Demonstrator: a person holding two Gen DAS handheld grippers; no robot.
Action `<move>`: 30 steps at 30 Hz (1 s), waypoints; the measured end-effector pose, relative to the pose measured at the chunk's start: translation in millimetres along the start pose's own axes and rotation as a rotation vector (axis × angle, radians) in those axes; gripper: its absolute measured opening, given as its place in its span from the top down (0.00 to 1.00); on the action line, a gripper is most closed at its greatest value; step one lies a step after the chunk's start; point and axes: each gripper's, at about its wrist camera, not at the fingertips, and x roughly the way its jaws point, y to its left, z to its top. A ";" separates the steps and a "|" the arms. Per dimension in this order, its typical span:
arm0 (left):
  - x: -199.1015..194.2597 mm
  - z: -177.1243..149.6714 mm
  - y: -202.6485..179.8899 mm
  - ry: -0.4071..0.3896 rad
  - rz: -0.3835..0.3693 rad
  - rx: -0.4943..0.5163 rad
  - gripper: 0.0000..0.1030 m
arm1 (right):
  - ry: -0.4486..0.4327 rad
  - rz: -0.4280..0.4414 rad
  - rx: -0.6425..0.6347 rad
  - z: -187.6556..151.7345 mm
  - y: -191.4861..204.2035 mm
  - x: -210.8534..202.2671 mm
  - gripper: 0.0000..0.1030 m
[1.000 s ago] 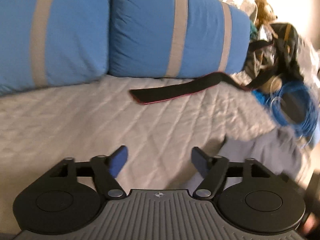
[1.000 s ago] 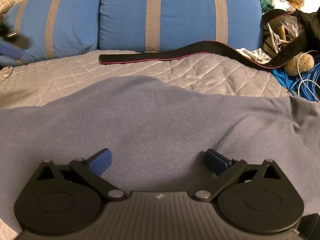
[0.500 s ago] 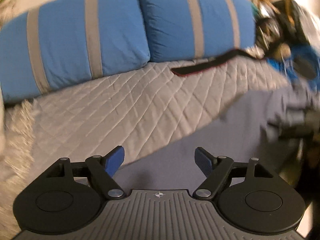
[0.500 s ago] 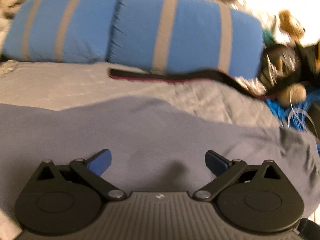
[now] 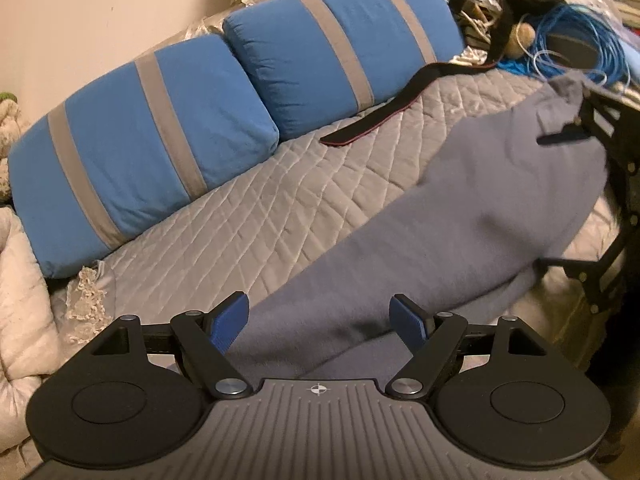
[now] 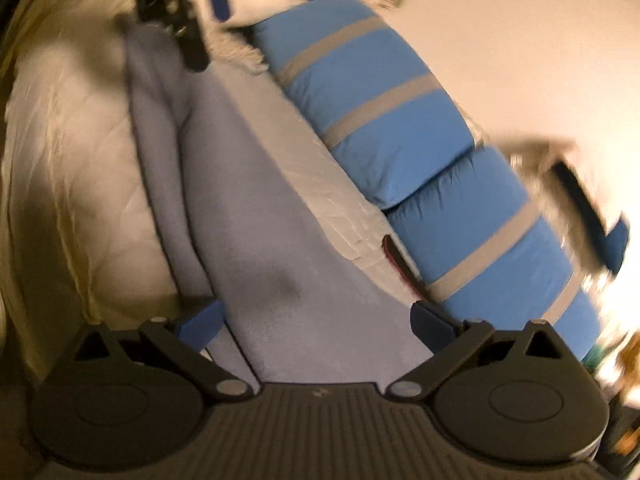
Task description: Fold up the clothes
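A grey-blue garment lies stretched across the grey quilted bed, running from bottom centre to upper right in the left wrist view. My left gripper is open just above its near end, with cloth showing between the blue pads. My right gripper is open too, tilted hard, over the far end of the garment. In the left wrist view its black frame stands at the right edge, jaws wide around the cloth's end. The left gripper's frame shows blurred at the top of the right wrist view.
Two blue pillows with grey stripes line the back of the bed against the wall. In front of them lies a black strap with a red edge. A blue cable coil and clutter fill the far right. A white fluffy blanket lies at the left.
Both hands swept sideways along the bed to opposite ends of the garment. The right wrist rolled strongly, so its view now tilts. The garment came under the left fingers. Both grippers stayed open.
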 end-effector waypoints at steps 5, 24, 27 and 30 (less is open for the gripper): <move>0.4 -9.5 -19.0 0.001 0.020 0.057 0.26 | -0.012 -0.068 -0.205 0.8 17.6 6.0 0.00; 44.1 -10.1 -105.3 -0.098 0.240 0.452 0.26 | -0.071 0.009 0.128 40.7 -48.8 21.6 0.00; 63.1 -13.0 -117.2 -0.066 0.381 0.580 0.25 | -0.083 0.040 0.174 40.9 -55.0 18.2 0.00; 79.0 -26.7 -128.1 -0.056 0.569 0.774 0.26 | -0.089 0.069 0.201 41.0 -56.9 16.9 0.00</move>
